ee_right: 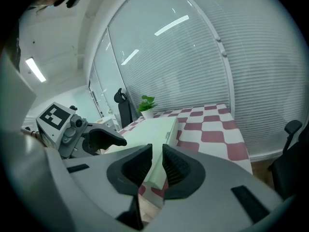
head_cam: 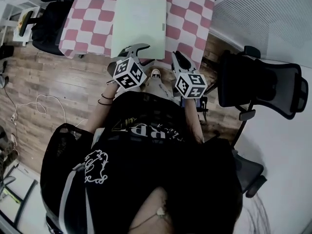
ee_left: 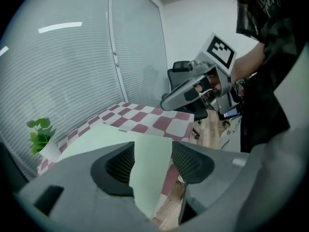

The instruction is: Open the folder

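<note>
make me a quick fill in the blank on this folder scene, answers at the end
The folder lies flat and ____, its cover not yet lifted.
The cloth under it is checked red and ____.
The left gripper has its jaws ____, with nothing between them.
The pot holds a green ____.
Missing words: closed; white; apart; plant

A pale green folder (head_cam: 140,23) lies at the upper middle of the head view, on a tablecloth (head_cam: 92,18) checked in dull red and white. The floor (head_cam: 53,87) at left is brown wood plank. The left gripper (head_cam: 135,49) and right gripper (head_cam: 176,57) are grey, and their cubes carry black-and-white squares. The chair (head_cam: 263,84) at right is black. At the lower left of the left gripper view, a plant (ee_left: 41,132) has green leaves in what looks like a white pot.
</note>
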`<state>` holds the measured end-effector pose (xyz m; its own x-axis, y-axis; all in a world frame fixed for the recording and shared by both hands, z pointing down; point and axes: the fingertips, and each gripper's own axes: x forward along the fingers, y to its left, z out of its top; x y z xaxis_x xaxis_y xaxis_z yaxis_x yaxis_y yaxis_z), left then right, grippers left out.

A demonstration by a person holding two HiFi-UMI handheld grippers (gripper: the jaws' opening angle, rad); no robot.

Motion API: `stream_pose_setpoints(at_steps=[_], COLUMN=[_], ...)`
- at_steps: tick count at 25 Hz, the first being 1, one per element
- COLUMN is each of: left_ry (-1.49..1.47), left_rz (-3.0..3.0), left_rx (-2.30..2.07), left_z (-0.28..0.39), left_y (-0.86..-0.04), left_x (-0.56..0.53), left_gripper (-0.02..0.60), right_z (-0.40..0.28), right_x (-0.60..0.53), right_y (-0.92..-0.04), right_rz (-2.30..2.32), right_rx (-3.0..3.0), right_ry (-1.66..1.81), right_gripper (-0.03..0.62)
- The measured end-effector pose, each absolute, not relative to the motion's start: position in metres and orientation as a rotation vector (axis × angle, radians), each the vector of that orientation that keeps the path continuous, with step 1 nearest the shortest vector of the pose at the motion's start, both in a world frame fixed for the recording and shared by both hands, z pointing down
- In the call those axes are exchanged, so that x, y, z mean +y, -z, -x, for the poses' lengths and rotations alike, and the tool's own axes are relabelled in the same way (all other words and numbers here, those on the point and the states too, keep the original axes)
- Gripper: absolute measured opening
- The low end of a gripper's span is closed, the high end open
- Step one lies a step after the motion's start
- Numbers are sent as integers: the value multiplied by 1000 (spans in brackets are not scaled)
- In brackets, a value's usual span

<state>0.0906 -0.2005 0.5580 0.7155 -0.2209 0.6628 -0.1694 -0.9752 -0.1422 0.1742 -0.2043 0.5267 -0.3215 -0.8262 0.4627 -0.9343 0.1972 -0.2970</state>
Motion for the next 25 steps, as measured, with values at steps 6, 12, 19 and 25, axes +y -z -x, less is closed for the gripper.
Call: stream_pose_setpoints(at_steps=[6,12,19,25], left_ry=[1307,1424,1432,1387], left_rz=[2696,2608,2662,2733], left_rx=[244,234,362,453], left_z=[-98,-100,-102,-97], left_y=[-594,-616,-617,-608], left_x=[-202,-203,-210,-210], left_gripper=[303,325,324,320], right_z=[-169,-165,-163,-163], right_x=[-218,-223,-222,-221], right_y=[-573,-606,-616,-616], right_rz=[-1519,-1462,-1409,-1410], right_rx=[-2293,-2274,-2267,-2297], right_ry=[-969,-1316,-1362,-1379], right_gripper=[68,114,115,115])
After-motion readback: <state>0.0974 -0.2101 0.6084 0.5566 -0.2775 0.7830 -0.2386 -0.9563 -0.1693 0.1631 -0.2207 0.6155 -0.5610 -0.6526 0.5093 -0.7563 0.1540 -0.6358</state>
